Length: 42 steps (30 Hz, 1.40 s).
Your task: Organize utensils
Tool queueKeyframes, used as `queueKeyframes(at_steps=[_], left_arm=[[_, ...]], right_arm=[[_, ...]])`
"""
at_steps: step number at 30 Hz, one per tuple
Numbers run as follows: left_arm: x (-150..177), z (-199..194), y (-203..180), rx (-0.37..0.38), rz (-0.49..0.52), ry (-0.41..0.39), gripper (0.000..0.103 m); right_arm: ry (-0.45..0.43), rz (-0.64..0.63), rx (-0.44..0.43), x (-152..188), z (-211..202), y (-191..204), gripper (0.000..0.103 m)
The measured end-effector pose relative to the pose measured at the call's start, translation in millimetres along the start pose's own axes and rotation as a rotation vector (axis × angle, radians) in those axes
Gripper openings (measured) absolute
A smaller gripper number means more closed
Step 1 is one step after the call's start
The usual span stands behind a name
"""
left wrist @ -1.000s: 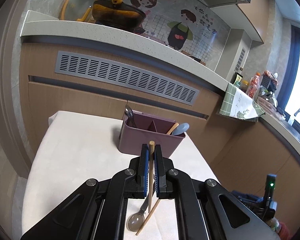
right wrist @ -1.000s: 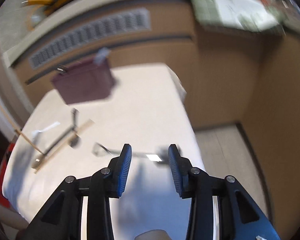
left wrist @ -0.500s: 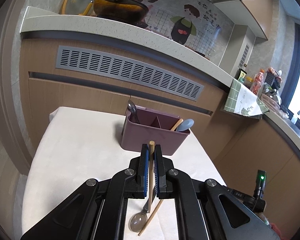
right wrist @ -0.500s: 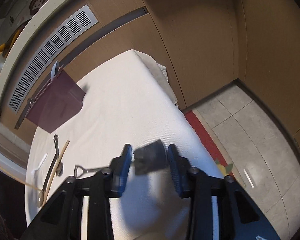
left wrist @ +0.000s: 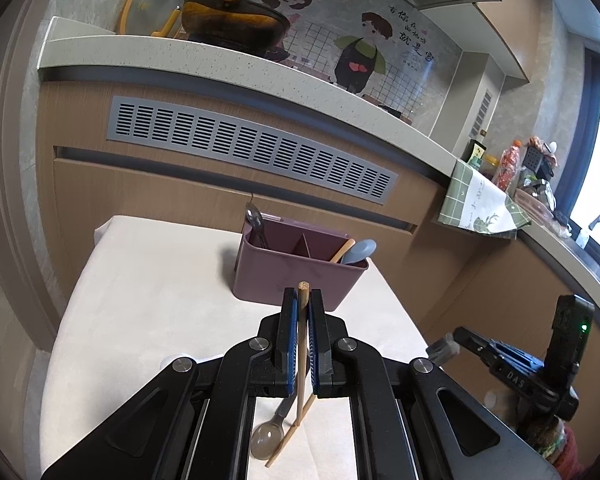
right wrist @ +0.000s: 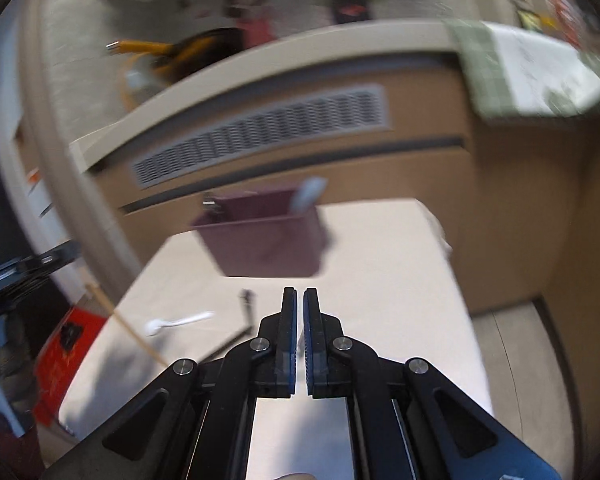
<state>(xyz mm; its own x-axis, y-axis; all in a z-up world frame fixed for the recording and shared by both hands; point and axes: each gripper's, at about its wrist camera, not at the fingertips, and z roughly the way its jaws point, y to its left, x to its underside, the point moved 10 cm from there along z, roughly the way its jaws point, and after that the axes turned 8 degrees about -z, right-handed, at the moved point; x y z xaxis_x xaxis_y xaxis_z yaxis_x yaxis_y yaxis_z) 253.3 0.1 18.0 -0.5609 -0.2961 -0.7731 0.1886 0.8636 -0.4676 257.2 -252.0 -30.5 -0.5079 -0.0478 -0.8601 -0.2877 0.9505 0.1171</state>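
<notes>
Between your left gripper's [left wrist: 303,312] pads, you are clamping a thin wooden chopstick [left wrist: 301,344], hovering short of the mauve divided plastic caddy [left wrist: 295,270]. Your right gripper [right wrist: 300,312] is showing nearly touching jaws, apparently gripping nothing. Tilting risks the stick snagging the rim and slipping.

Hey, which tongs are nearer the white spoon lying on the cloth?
Right. The right tongs hang just right of the white spoon, empty. The left tongs, clamped on a chopstick, sit off the cloth's left edge, farther away.
</notes>
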Motion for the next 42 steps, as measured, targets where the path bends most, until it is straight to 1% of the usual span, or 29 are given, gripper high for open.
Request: queueKeyframes(at_steps=[3, 6, 9, 10, 11, 12, 14, 15, 18, 20, 22, 23, 24, 26, 28, 31, 34, 35, 38, 39, 41, 42], left_arm=[[0.0, -0.7, 0.7, -0.001, -0.004, 0.001, 0.005], [2.1, -2.7, 5.0, -0.004, -0.018, 0.004, 0.005], [3.6, -2.5, 8.7, -0.008, -0.020, 0.009, 0.005], [4.1, -2.3, 10.0, -0.007, -0.023, 0.009, 0.005], [4.1, -1.9, 10.1, -0.004, -0.027, 0.008, 0.005], [4.4, -1.8, 11.1, 0.000, -0.030, 0.008, 0.005], [5.2, 1.0, 12.9, 0.005, -0.039, 0.009, 0.005], [5.9, 2.4, 13.5, 0.008, -0.042, 0.012, 0.005], [9.9, 4.8, 14.8, 0.015, -0.048, 0.018, 0.005], [11.6, 5.4, 16.1, 0.014, -0.048, 0.020, 0.005], [10.3, 6.4, 19.1, 0.012, -0.051, 0.025, 0.005], [10.2, 6.4, 20.3, 0.009, -0.051, 0.025, 0.005], [10.2, 6.4, 21.3, 0.006, -0.051, 0.025, 0.005], [10.1, 7.2, 23.0, 0.002, -0.051, 0.025, 0.005], [8.9, 8.7, 23.3, 0.000, -0.049, 0.025, 0.005], [8.8, 9.7, 23.2, 0.000, -0.047, 0.025, 0.005], [7.8, 12.3, 23.8, 0.001, -0.041, 0.028, 0.005], [7.6, 13.0, 23.7, 0.002, -0.040, 0.029, 0.005], [7.8, 13.6, 22.8, 0.006, -0.039, 0.028, 0.005], [7.8, 13.3, 22.9, 0.006, -0.037, 0.028, 0.005], [8.3, 12.3, 22.9, 0.004, -0.032, 0.027, 0.005], [8.3, 11.9, 22.7, 0.004, -0.032, 0.028, 0.005]], right_arm=[[0.003, -0.076, -0.014, -3.5, 6.8, 27.1, 0.004], [0.029, -0.110, -0.008, 2.7, 18.6, 37.4, 0.004], [0.047, -0.093, 0.008, 11.4, 19.9, 26.7, 0.006], [0.053, -0.079, 0.023, 13.8, 18.2, 18.7, 0.012], [0.078, -0.056, 0.041, 20.1, 16.5, 5.9, 0.024], [0.108, -0.029, 0.055, 27.0, 14.8, -3.9, 0.028], [0.166, 0.023, 0.079, 47.0, 13.5, -21.7, 0.029], [0.217, 0.056, 0.079, 63.1, 13.8, -30.6, 0.029], [0.354, 0.158, 0.056, 111.4, 16.4, -45.6, 0.029], [0.410, 0.250, 0.052, 135.8, 19.6, -56.2, 0.030], [0.421, 0.321, 0.040, 145.2, 23.4, -62.5, 0.030], [0.389, 0.360, 0.034, 141.6, 26.0, -66.4, 0.033], [0.380, 0.375, 0.036, 138.8, 28.3, -68.1, 0.034], [0.366, 0.387, 0.042, 131.6, 39.0, -70.2, 0.041], [0.350, 0.375, 0.070, 122.8, 53.3, -70.3, 0.044], [0.351, 0.314, 0.152, 106.9, 78.5, -72.1, 0.046], [0.370, 0.225, 0.250, 96.1, 99.6, -75.7, 0.046], [0.389, 0.188, 0.296, 93.5, 106.8, -75.9, 0.046], [0.416, 0.144, 0.373, 91.5, 113.9, -74.7, 0.046], [0.420, 0.119, 0.395, 91.6, 114.5, -72.6, 0.043], [0.412, 0.048, 0.404, 91.6, 113.2, -64.5, 0.031], [0.409, 0.019, 0.399, 91.4, 112.0, -60.2, 0.030]])
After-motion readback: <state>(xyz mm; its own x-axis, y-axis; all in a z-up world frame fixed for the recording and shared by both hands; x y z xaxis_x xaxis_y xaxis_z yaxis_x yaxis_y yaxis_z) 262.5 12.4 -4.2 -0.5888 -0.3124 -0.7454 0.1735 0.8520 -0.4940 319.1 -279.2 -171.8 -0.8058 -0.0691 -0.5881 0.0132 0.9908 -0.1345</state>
